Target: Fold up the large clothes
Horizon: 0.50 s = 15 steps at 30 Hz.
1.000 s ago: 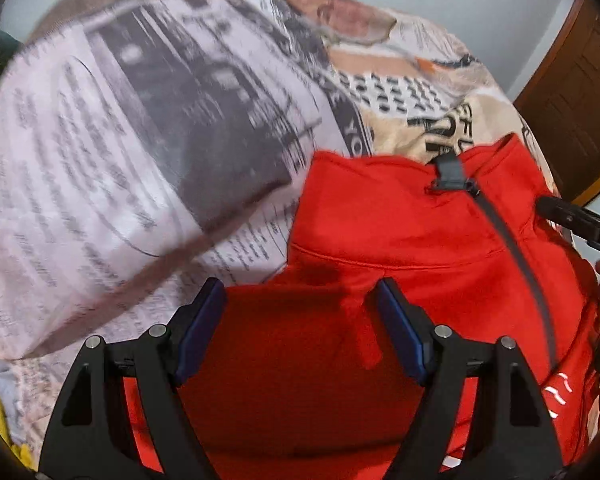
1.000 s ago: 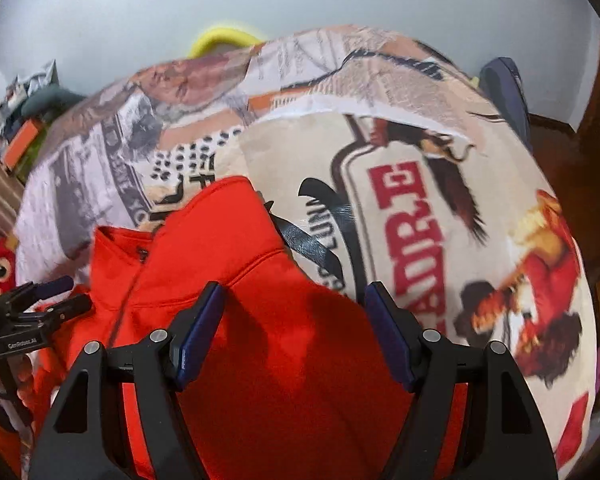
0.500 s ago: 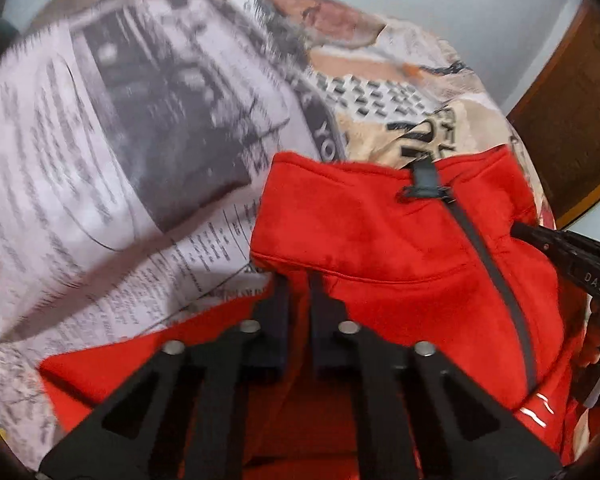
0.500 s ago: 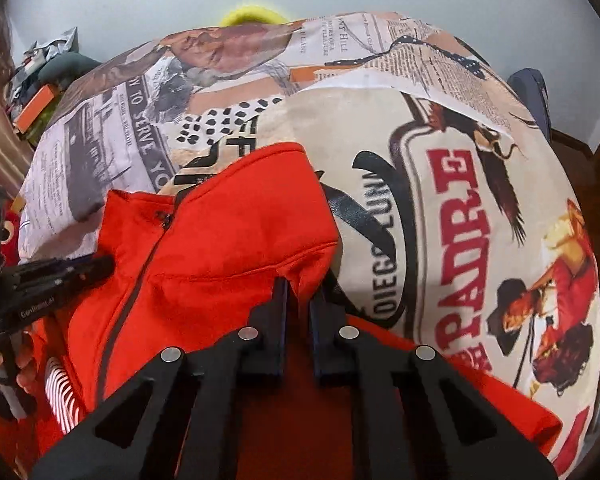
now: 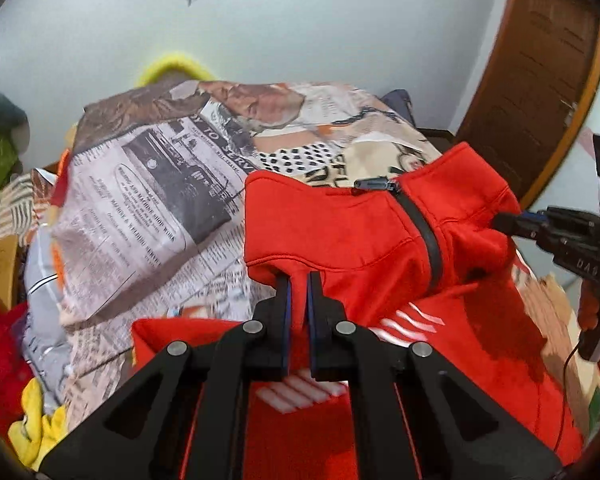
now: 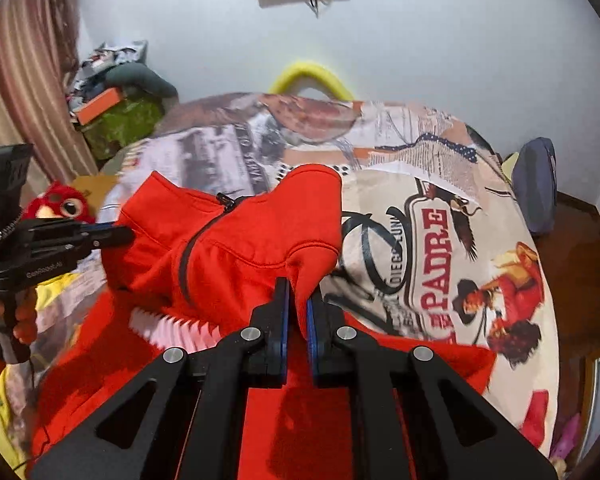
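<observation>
**Red jacket pinched at both shoulders, collar raised off the bedspread**

While the red zip jacket (image 5: 340, 232) hangs between the two tools, its collar end stands clear of the printed bedspread (image 5: 148, 208); the lower body trails on the cloth below. Left gripper (image 5: 298, 284): jaws together, clamped on a fold of red fabric just under the collar seam, on the jacket's left side in its own view. Right gripper (image 6: 298, 288): same, jaws pinched on the fabric below the opposite collar corner. Dark zipper (image 5: 424, 232) runs down between the two grips, pull tab at top. White stripes (image 6: 172, 328) show on the chest, blurred. Red plush toy (image 6: 60, 202) sits at the bed's far-left edge. Pale wall (image 6: 420, 40) behind.
</observation>
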Each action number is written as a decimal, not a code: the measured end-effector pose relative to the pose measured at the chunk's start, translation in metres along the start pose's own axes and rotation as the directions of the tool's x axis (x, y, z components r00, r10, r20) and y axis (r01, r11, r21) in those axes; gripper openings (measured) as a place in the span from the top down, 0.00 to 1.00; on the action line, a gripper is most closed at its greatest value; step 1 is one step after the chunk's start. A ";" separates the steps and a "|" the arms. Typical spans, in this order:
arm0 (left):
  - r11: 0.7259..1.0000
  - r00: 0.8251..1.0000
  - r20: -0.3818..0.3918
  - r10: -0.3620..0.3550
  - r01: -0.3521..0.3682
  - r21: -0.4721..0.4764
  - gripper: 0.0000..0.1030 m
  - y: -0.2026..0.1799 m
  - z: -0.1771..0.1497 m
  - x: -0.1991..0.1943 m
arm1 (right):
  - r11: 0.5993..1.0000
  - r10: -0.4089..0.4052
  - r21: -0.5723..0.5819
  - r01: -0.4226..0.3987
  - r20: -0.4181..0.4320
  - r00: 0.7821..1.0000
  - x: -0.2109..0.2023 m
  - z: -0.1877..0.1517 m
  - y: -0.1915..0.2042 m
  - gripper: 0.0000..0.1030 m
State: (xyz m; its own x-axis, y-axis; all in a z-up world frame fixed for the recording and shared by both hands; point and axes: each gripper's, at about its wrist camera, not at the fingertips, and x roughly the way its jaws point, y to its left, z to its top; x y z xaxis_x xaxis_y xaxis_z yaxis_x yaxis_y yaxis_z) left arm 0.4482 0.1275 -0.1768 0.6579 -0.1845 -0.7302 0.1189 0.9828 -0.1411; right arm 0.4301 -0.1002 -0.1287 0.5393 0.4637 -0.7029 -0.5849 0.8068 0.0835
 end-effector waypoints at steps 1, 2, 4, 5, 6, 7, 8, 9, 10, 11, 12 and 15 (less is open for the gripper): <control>1.000 1.000 0.008 -0.002 0.002 0.013 0.95 -0.005 -0.006 -0.009 | 1.000 0.002 -0.002 -0.002 0.007 1.000 -0.010 -0.005 0.003 0.93; 1.000 1.000 0.012 -0.007 0.007 0.021 0.95 -0.008 -0.012 -0.017 | 1.000 0.011 0.001 -0.011 0.008 1.000 -0.020 -0.012 0.006 0.93; 1.000 1.000 0.010 -0.022 0.022 0.018 0.95 -0.013 -0.023 -0.027 | 1.000 0.009 -0.018 -0.009 -0.008 1.000 -0.033 -0.026 0.014 0.93; 1.000 1.000 0.000 -0.029 0.029 0.012 0.95 -0.016 -0.031 -0.032 | 1.000 0.000 -0.029 0.000 -0.013 1.000 -0.038 -0.032 0.017 0.93; 0.999 0.999 -0.007 -0.032 0.032 0.008 0.95 -0.018 -0.038 -0.035 | 0.999 -0.003 -0.034 0.002 -0.021 1.000 -0.041 -0.039 0.020 0.93; 0.999 0.999 -0.020 -0.044 0.044 0.000 0.95 -0.021 -0.048 -0.039 | 0.999 0.000 -0.032 -0.001 -0.038 0.999 -0.044 -0.048 0.022 0.93; 0.999 0.998 -0.032 -0.053 0.053 -0.005 0.95 -0.023 -0.055 -0.040 | 1.000 0.005 -0.020 -0.006 -0.053 0.999 -0.047 -0.057 0.022 0.93; 0.998 0.997 -0.048 -0.060 0.059 -0.010 0.95 -0.026 -0.065 -0.041 | 1.000 0.011 -0.007 -0.011 -0.067 0.998 -0.049 -0.065 0.022 0.93; 0.998 0.996 -0.064 -0.065 0.065 -0.009 0.95 -0.029 -0.076 -0.042 | 1.000 0.011 0.005 -0.011 -0.078 0.997 -0.051 -0.074 0.022 0.93; 0.998 0.995 -0.076 -0.064 0.064 -0.004 0.95 -0.033 -0.087 -0.043 | 1.000 0.008 0.019 -0.006 -0.091 0.996 -0.051 -0.084 0.022 0.93; 0.998 0.994 -0.087 -0.065 0.065 -0.003 0.95 -0.035 -0.096 -0.043 | 1.000 0.000 0.026 0.002 -0.102 0.995 -0.052 -0.093 0.022 0.93; 0.997 0.985 -0.152 -0.082 0.082 -0.009 0.95 -0.044 -0.128 -0.040 | 0.997 -0.010 0.069 0.020 -0.141 0.990 -0.051 -0.121 0.021 0.93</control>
State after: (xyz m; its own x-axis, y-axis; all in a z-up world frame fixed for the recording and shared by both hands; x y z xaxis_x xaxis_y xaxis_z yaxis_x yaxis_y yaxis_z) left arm 0.3213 0.0909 -0.2275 0.5249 -0.2636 -0.8094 0.1654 0.9643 -0.2068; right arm 0.3169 -0.1507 -0.1769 0.4537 0.3995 -0.7966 -0.5312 0.8390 0.1182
